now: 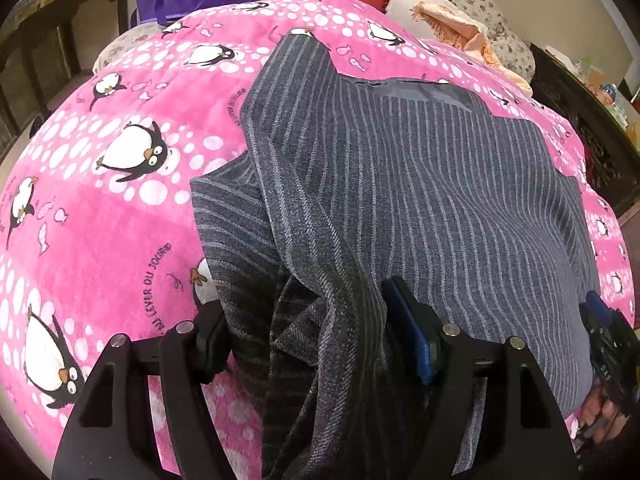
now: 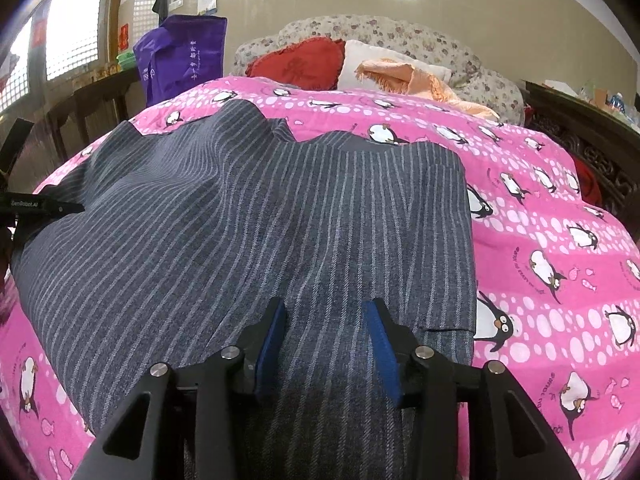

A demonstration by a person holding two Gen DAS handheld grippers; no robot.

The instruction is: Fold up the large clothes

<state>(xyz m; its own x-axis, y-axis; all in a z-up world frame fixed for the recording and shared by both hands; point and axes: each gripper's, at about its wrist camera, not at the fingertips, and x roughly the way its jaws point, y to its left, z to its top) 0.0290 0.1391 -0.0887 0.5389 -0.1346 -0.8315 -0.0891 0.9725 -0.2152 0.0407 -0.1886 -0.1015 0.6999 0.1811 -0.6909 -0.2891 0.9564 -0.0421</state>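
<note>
A large grey pinstriped garment (image 1: 420, 184) lies spread on a pink penguin-print bedspread (image 1: 100, 216); it also shows in the right wrist view (image 2: 248, 216). My left gripper (image 1: 304, 320) has its jaws wide apart with a bunched fold of the garment's near edge between them. My right gripper (image 2: 326, 332) has its blue-padded jaws apart over the garment's near edge, cloth between them. The right gripper shows at the far right of the left wrist view (image 1: 604, 336). The left gripper's tip shows at the left edge of the right wrist view (image 2: 40, 206).
At the head of the bed lie a red cushion (image 2: 300, 64), a white pillow (image 2: 384, 64) and an orange fringed cloth (image 2: 420, 80). A purple bag (image 2: 180, 56) stands at the back left beside a dark table (image 2: 100, 92). Dark carved furniture (image 2: 592, 136) stands to the right.
</note>
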